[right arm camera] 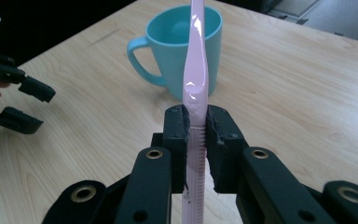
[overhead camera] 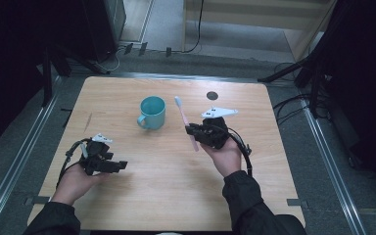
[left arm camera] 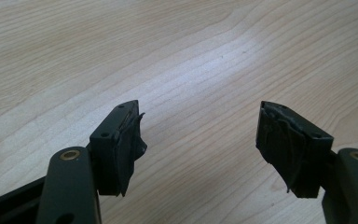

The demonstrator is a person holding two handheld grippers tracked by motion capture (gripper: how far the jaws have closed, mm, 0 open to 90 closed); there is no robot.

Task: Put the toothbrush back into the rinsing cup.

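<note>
While the right gripper (right arm camera: 196,135) clamps the pink toothbrush (right arm camera: 196,70) on its ribbed handle, the brush stands just before the teal mug (right arm camera: 186,51); it looks light, stiff and slippery, so this ribbed part seems best for gripping. Left gripper (left arm camera: 200,144) is wide apart, holding nothing

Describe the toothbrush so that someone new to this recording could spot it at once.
Start at the wooden table and find the teal mug near its middle. Just right of the mug, the right gripper is shut on the toothbrush, bristle end pointing away from the person. It is the one long, thin, pale pink thing there.
</note>
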